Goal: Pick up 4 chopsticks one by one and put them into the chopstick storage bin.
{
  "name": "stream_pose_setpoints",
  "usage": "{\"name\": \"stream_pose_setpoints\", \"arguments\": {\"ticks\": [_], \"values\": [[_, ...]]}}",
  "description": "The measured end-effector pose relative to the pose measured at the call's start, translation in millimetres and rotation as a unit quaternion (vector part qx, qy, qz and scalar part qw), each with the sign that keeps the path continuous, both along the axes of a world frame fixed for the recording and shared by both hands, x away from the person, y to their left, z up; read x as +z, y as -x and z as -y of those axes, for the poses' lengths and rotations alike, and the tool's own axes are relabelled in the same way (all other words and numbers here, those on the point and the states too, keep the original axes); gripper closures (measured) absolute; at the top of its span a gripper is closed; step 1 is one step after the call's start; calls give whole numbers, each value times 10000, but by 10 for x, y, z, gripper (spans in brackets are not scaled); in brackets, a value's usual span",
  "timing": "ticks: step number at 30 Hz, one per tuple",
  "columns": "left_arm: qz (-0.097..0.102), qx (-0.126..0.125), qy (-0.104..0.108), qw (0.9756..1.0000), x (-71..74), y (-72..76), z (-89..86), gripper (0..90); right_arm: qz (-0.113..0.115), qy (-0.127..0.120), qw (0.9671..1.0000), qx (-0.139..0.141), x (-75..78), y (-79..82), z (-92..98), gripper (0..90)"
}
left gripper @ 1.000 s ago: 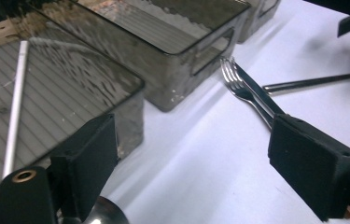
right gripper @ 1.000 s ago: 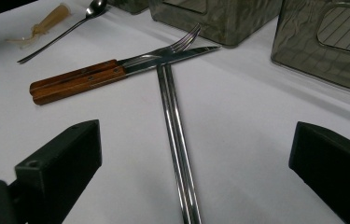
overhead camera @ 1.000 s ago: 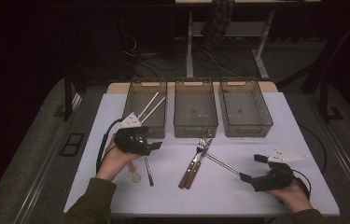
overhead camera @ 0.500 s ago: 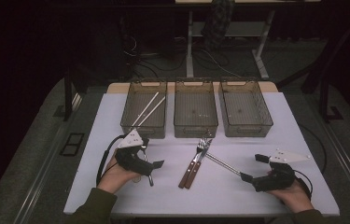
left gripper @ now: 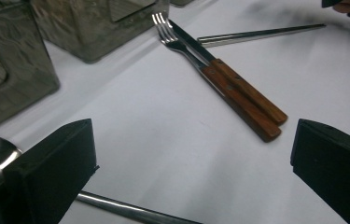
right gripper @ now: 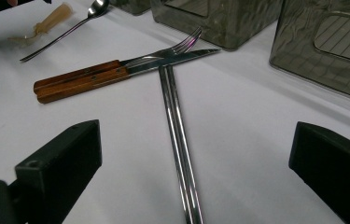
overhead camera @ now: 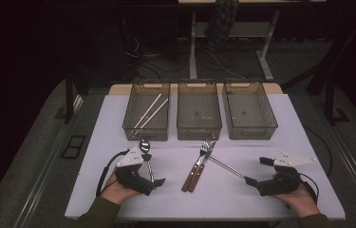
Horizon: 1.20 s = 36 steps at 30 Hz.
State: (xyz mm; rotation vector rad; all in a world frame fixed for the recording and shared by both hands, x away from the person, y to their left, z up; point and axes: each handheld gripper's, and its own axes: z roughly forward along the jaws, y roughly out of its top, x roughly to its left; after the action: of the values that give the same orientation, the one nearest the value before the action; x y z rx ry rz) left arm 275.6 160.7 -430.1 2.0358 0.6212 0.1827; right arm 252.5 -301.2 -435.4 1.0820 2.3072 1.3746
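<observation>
Spoon (overhead camera: 146,159) lies near-left on table (overhead camera: 242,194), just beside left gripper (overhead camera: 155,182), handle passing under its near jaw. Left jaws spread wide, just been opening, nothing clamped. Best move: centre jaws over handle, lower square, then close. Right gripper (overhead camera: 248,180) released too, straddling metal chopsticks (right gripper: 177,135). Since earlier frame, left gripper came nearer, off left bin (overhead camera: 148,116).

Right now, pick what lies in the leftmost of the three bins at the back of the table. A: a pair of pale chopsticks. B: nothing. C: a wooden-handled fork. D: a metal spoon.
A: in the high view two pale chopsticks lie slantwise inside the leftmost bin, while the wooden-handled fork and the spoon lie on the white table.
</observation>
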Motion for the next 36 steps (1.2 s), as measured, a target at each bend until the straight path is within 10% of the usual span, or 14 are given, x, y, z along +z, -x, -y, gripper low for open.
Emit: {"name": "stream_pose_setpoints", "arguments": {"ticks": [10,36], "values": [[-85,-147,-36,9998,-23,5,12,0,-233,342,9991,61,86,-5,-9,83],[-165,-262,-62,9995,-41,11,38,10,-720,1114,9899,510,26,-182,-56,755]]}}
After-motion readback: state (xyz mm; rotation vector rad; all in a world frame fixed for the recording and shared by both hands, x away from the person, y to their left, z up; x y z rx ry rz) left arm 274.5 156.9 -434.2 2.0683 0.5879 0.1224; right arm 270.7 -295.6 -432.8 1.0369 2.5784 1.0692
